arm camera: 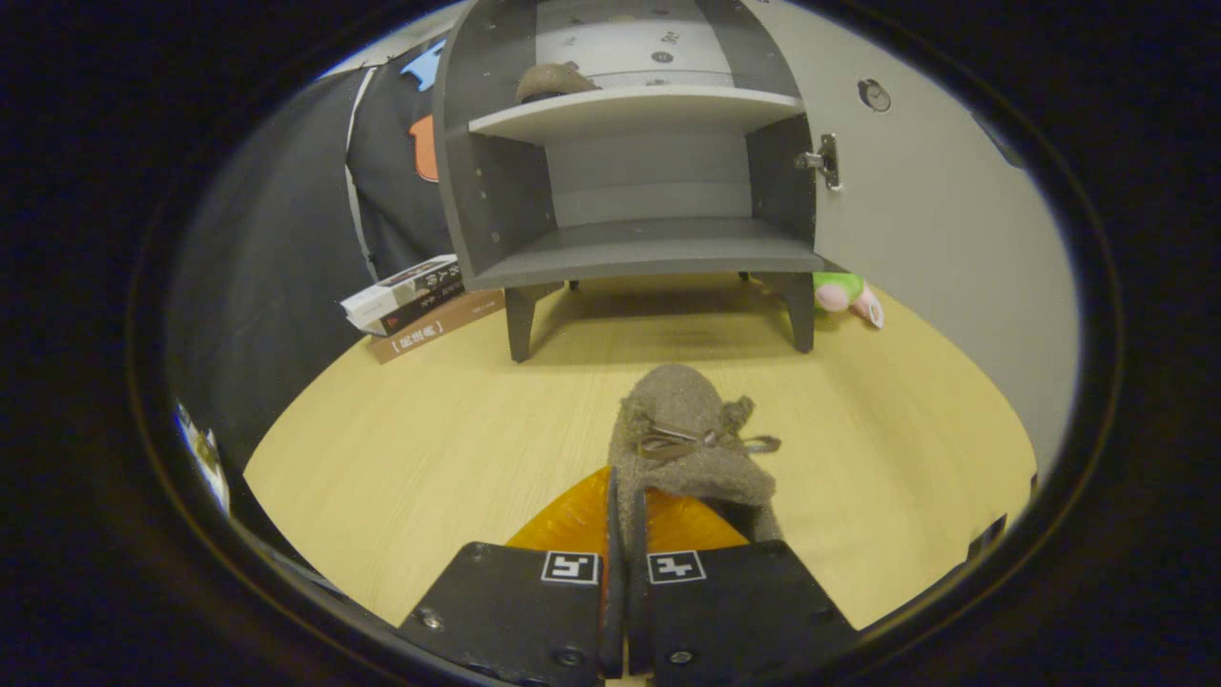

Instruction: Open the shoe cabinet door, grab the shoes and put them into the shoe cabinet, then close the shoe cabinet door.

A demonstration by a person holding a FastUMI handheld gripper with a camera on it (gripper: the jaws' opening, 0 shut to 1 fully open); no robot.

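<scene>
A grey-brown fuzzy shoe (689, 439) with a small ribbon bow hangs just ahead of my fingers, toe pointing toward the cabinet. My gripper (625, 520) is shut on its heel rim, both fingers pressed close together on the fabric. The grey shoe cabinet (634, 250) stands beyond on short legs with its door (940, 239) swung open to the right. A second matching shoe (553, 82) lies on the cabinet's upper shelf (634, 110). The lower shelf holds nothing.
Three stacked books (420, 303) lie on the wooden floor (429, 448) left of the cabinet. A green and pink plush toy (847, 294) sits by the cabinet's right leg, under the open door. A hinge (825, 160) shows on the door's inner edge.
</scene>
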